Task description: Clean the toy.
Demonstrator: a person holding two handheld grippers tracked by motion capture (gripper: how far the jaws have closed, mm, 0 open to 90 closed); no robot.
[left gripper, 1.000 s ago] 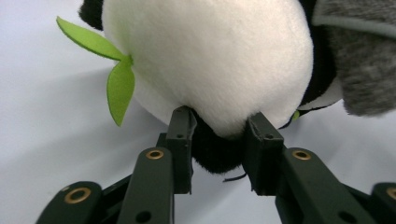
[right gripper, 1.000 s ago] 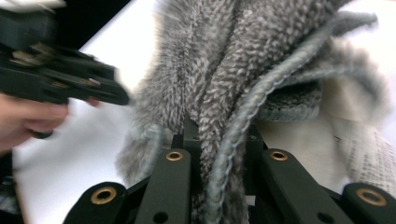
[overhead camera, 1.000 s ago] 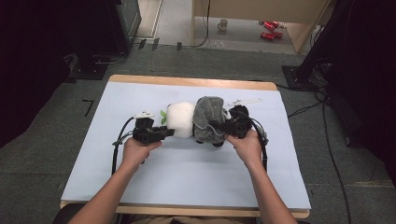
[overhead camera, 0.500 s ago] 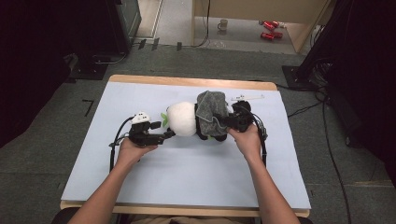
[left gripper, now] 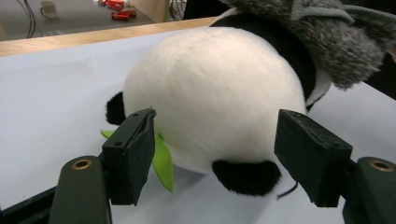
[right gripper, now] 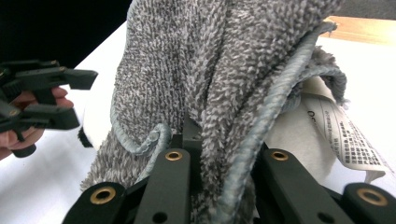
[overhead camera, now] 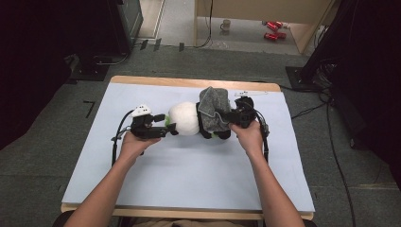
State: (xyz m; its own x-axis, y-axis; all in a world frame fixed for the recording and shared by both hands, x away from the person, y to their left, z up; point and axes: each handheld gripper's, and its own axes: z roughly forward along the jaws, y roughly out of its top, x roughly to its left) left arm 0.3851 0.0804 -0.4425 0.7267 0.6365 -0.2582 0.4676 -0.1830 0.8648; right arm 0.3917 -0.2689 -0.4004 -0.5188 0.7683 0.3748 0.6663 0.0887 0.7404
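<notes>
The plush panda (overhead camera: 185, 118) lies near the tabletop's (overhead camera: 189, 184) far edge, centred. The left gripper (left gripper: 215, 154) has wide-open jaws flanking its white body, empty. The right gripper (right gripper: 201, 140) has jaws clamped on the grey towel (overhead camera: 212, 109) draped over the panda.

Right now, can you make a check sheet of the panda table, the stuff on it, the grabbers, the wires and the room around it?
Surface: pale blue mat on a wooden table, bare at the near side.
Job's things: panda plush lying on the mat; grey towel draped over its dark end.
Clutter: nothing seen on the mat.
Grippers: left gripper open, fingers on either side of the panda's white end; right gripper shut on the grey towel.
Cables: a black cable loops from the left gripper; others lie on the floor at the right.
Surroundings: grey carpet, a mug and red things on the floor beyond the table.
</notes>
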